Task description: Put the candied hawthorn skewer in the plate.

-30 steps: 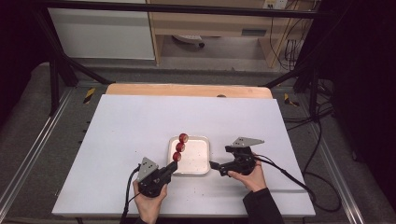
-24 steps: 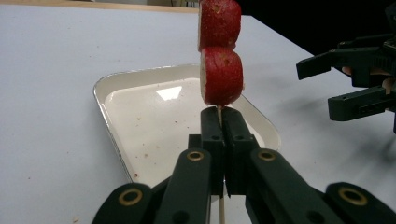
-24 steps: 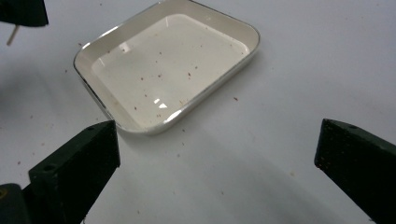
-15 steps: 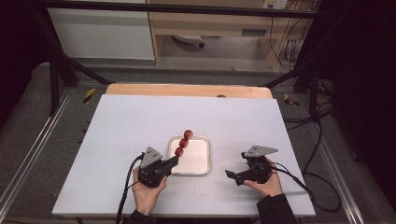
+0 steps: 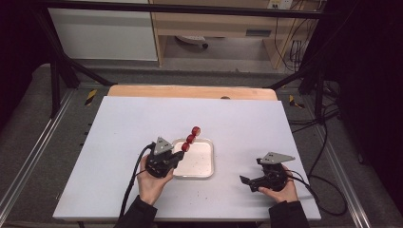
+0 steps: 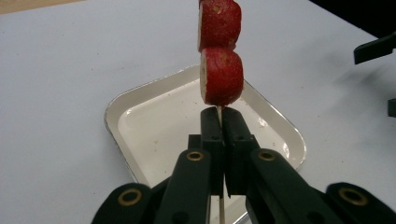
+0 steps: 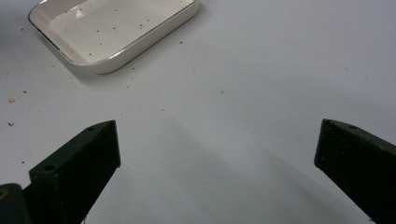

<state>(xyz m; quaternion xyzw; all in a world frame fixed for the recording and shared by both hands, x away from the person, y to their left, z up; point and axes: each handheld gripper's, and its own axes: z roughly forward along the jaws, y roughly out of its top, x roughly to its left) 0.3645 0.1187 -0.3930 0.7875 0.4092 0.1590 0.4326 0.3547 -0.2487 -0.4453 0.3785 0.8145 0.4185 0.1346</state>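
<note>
A skewer (image 6: 219,114) of red, round food pieces (image 5: 191,138) is held above a white tray (image 5: 206,168), near the tray's left far corner in the high view. Three pieces are counted in the high view, strung in a slanted line rising away from the person. In the left gripper view two pieces (image 6: 221,77) are seen stacked directly above the jaw tips, the thin wooden stick passing down between the jaws. The left gripper (image 5: 177,156) is clenched on that stick, its jaws pressed together with the stick pinched between them.

The tray is seen lying flat on the white table (image 5: 119,128), its floor bare apart from scattered dark crumbs (image 7: 100,31). More crumbs (image 7: 9,100) are noted on the table just beside the tray.

The right gripper (image 5: 245,180) is held low over the table, well apart from the tray, to its right in the high view. Its jaws are spread wide in the right gripper view, with nothing between them.
</note>
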